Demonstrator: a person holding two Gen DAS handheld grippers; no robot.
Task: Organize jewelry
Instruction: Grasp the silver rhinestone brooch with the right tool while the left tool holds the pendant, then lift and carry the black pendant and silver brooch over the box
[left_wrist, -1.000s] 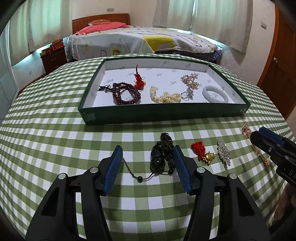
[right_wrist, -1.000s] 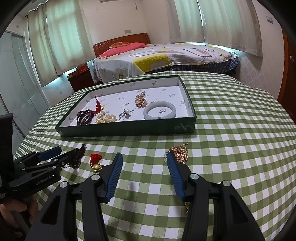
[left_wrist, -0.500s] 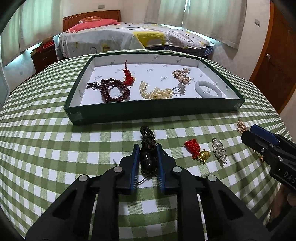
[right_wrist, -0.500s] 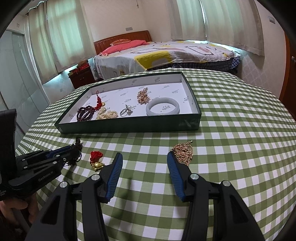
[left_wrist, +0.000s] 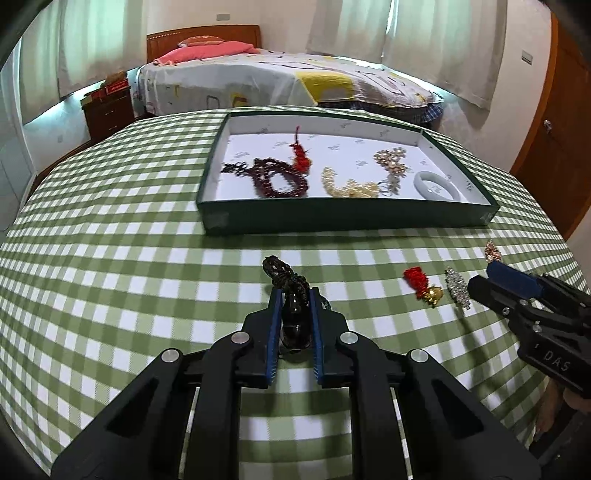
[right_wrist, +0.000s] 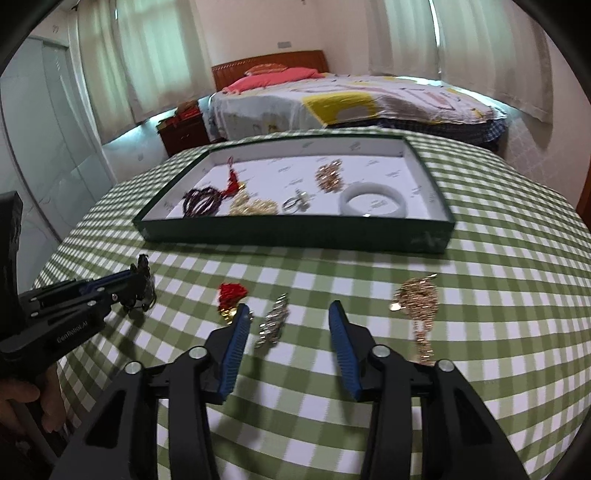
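Left wrist view: the left gripper (left_wrist: 295, 314) stays clenched on the dark pendant (left_wrist: 291, 295), seemingly lifted off the checked tablecloth (left_wrist: 110, 277) since before. Right wrist view: the right gripper (right_wrist: 288, 332), fingers spread, has moved over the silver brooch (right_wrist: 273, 321).

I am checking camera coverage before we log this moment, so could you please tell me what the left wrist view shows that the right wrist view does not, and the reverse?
Only the left wrist view shows the dark beaded pendant from above, clamped between the left gripper jaws.

Only the right wrist view shows the whole gold chain ornament on the cloth, and the right gripper jaws wide open around the silver rhinestone brooch.

Both show the green tray holding the white bangle, and the red tassel charm on the checked tablecloth.
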